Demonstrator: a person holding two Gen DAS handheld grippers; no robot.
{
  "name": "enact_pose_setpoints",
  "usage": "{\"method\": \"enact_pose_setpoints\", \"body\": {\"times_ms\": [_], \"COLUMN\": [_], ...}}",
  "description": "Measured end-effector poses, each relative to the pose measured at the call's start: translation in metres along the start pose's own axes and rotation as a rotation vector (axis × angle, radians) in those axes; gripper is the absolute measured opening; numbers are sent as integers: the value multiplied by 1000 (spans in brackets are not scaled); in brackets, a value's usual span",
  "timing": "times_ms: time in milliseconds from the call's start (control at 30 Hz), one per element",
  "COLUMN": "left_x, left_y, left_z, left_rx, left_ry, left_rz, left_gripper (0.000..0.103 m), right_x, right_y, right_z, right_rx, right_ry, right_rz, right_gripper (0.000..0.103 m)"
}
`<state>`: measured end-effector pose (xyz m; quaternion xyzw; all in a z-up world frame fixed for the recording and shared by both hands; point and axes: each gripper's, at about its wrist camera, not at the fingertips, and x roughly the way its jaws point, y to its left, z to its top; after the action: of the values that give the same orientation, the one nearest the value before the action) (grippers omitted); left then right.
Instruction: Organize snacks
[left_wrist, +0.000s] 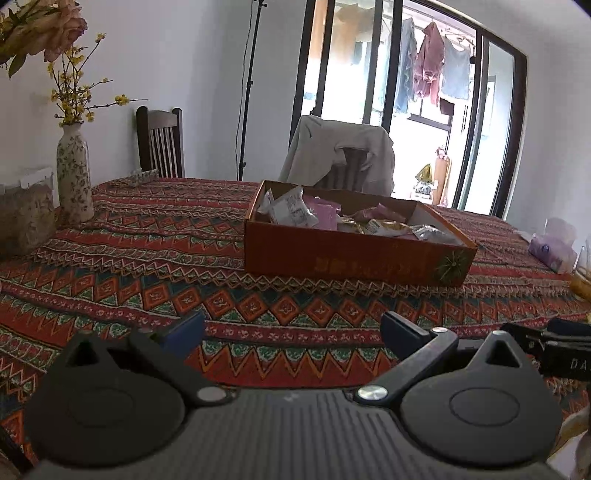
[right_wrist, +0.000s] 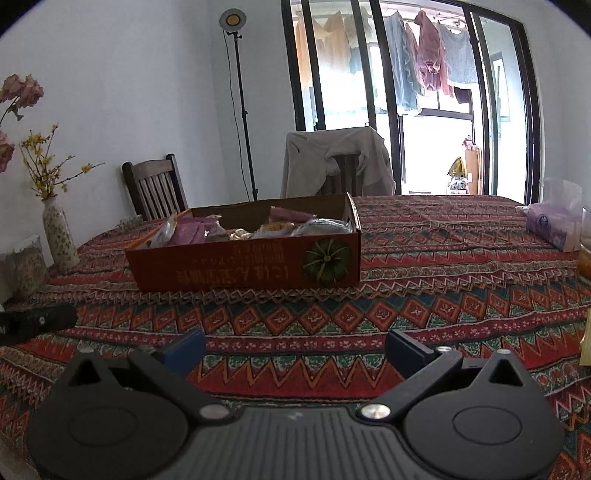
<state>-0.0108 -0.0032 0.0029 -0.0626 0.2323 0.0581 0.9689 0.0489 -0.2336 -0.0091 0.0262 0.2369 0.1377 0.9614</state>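
Snacks (right_wrist: 258, 229) — all visible ones heaped unsorted inside the orange box (right_wrist: 243, 266); your left gripper (left_wrist: 291, 332) and right gripper (right_wrist: 295, 349) sit short of that box, jaws spread, holding nothing — tidying likely remains.

Box print (right_wrist: 236, 271) too blurred to read, snack packets (left_wrist: 295, 212) half-hidden behind box wall (left_wrist: 351, 258)
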Motion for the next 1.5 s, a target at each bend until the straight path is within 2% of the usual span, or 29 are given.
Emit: {"method": "enact_pose_setpoints", "body": {"times_ms": [433,1500], "left_x": [6,4], "left_y": [-6,-10], "left_z": [-6,-7], "left_rx": [26,39], "left_ry": [27,13], "left_rz": [-12,-24], "left_gripper": [103,103], "right_x": [0,1], "right_y": [2,2], "right_z": [-2,-2], "right_rx": [-1,-2], "right_ry": [3,9], "right_rz": [1,1], "right_gripper": [103,103]}}
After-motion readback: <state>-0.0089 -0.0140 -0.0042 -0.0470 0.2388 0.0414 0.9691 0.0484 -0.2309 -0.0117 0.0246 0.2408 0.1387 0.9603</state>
